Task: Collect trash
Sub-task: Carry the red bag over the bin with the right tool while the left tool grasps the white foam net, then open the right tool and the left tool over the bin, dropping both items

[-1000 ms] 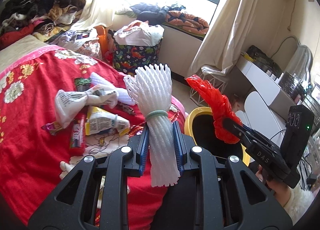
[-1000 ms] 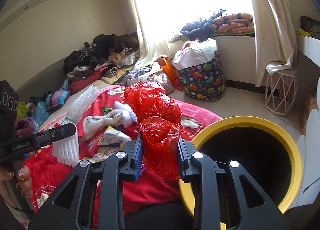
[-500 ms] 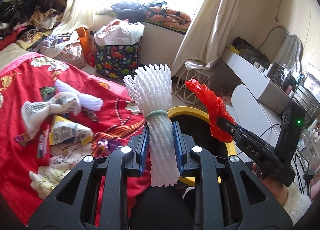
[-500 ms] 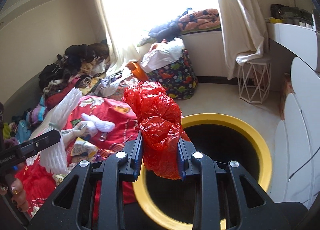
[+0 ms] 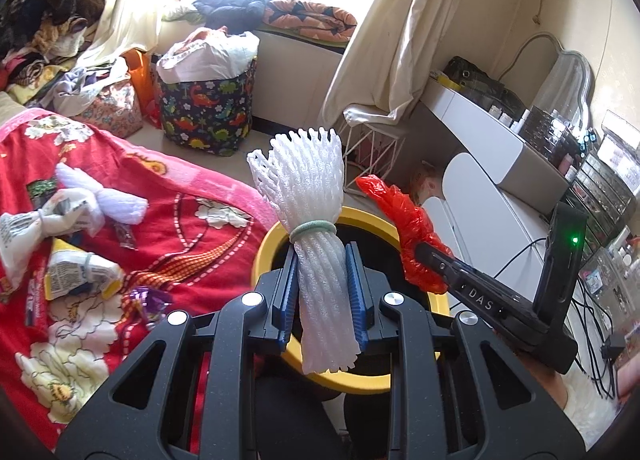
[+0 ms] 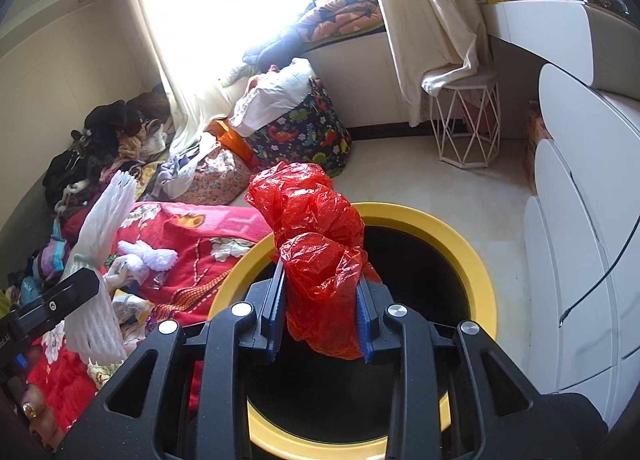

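Trash in both: my right gripper (image 6: pixel 322 318) pinches the red bag (image 6: pixel 320 256) over the yellow bin (image 6: pixel 474 260), my left gripper (image 5: pixel 322 296) clamps foam netting (image 5: pixel 316 236) at its rim, ready to drop.

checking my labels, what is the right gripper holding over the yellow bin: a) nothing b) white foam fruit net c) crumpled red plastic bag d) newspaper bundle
c: in the right wrist view the right gripper has its jaws shut on the crumpled red plastic bag, above the yellow bin; the white foam net is in the left gripper.
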Demonstrator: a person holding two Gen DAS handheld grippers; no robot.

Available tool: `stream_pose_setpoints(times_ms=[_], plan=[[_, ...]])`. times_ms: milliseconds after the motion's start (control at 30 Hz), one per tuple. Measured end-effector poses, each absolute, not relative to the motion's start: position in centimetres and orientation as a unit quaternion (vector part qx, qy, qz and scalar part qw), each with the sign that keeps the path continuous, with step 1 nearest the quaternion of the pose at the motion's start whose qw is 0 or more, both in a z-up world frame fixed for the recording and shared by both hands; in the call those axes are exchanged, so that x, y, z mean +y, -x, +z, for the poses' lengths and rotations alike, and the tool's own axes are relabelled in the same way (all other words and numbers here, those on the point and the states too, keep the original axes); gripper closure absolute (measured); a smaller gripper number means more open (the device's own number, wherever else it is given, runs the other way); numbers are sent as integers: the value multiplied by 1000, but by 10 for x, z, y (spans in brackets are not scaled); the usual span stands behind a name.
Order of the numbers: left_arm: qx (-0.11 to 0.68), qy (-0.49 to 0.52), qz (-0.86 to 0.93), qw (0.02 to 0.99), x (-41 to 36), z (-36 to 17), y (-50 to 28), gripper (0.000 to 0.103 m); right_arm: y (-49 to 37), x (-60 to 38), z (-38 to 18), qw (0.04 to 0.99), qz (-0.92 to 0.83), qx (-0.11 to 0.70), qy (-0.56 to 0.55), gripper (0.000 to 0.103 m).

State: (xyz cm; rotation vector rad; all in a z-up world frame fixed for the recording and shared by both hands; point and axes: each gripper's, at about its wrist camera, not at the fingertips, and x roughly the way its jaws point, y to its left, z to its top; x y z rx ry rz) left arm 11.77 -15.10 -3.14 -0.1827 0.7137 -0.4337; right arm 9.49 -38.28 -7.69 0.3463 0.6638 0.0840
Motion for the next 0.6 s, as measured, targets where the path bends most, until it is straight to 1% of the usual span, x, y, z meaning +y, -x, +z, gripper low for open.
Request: stream_pose_setpoints(times_ms=[267, 333, 367, 400, 433, 467, 500, 567, 600], plan=[[368, 82, -229, 898, -180, -47, -133, 86, -98, -395, -95, 915, 37, 358, -184, 74], [373, 81, -231, 895, -185, -51, -137, 86, -99, -397, -97, 913, 32, 361, -187, 71], [375, 83, -233, 893, -186, -53, -139, 86, -99, -398, -97, 912, 29, 362, -190, 68], [377, 82, -236, 892, -188, -55, -141, 86, -99, -400, -97, 912, 27, 362, -192, 63], [380, 80, -238, 890, -191, -57, -143, 86, -99, -402, -98, 912, 24, 361, -195, 61], [382, 81, -239, 889, -191, -59, -145, 85, -98, -404, -99, 911, 21, 361, -198, 57], [384, 83, -242, 887, -192, -62, -146, 84, -98, -406, -100, 910, 18, 361, -202, 51], [384, 86, -239, 888, -192, -64, -149, 76, -97, -410, -101, 910, 11, 358, -209, 45], [383, 88, -235, 889, -191, -65, -149, 64, -96, -412, -101, 910, 8, 356, -212, 43]])
